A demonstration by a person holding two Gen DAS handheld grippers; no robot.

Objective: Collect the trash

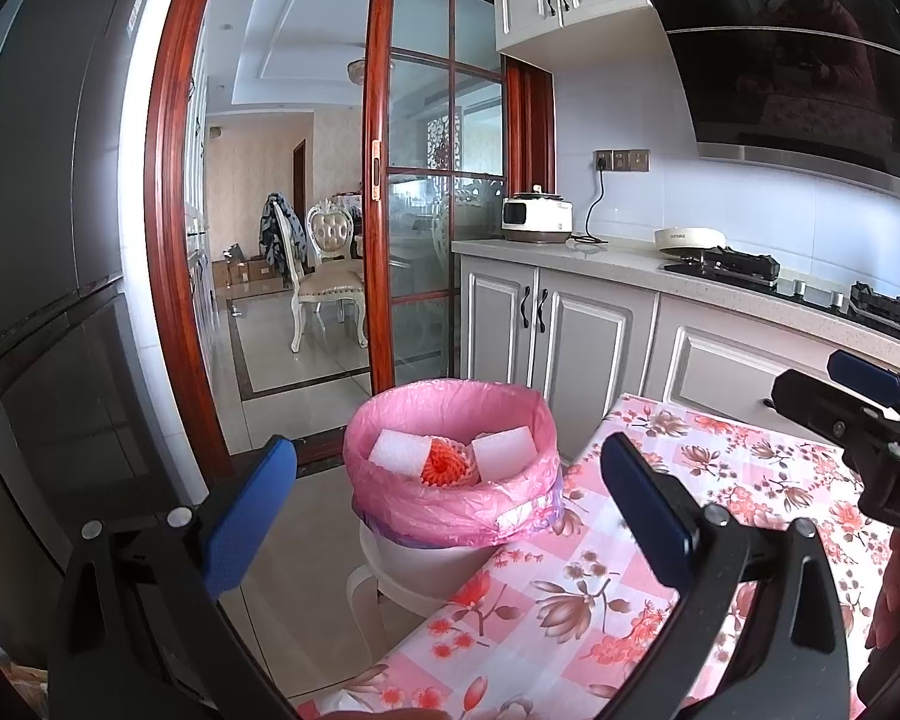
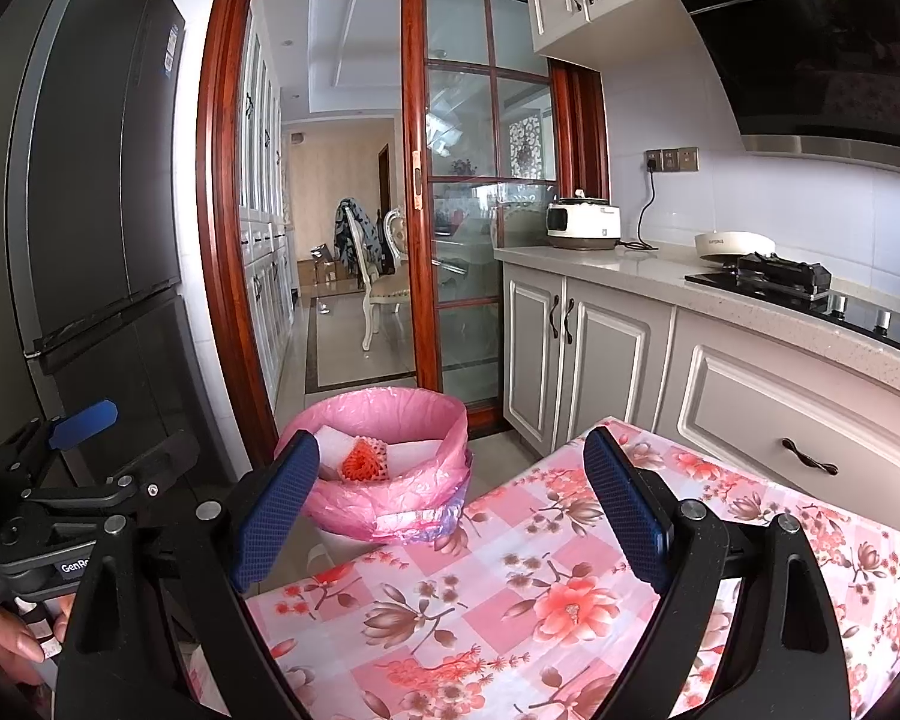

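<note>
We hold two grippers, left gripper (image 1: 450, 498) and right gripper (image 2: 456, 501), both with jaws spread wide and empty. Ahead between the left jaws sits one pink-lined bin (image 1: 450, 510), holding two white foam blocks (image 1: 399, 453) and one orange net (image 1: 447, 465).

Home kitchen: gas hob (image 1: 744, 267); range hood (image 1: 792, 60); cabinets (image 1: 570, 324).

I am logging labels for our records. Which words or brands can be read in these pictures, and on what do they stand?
"GenRo", cut off: black body of left gripper.
"DA", cut off: black body of right gripper.
Too blurred: print on white round pot; stickers on dark fridge.
</note>
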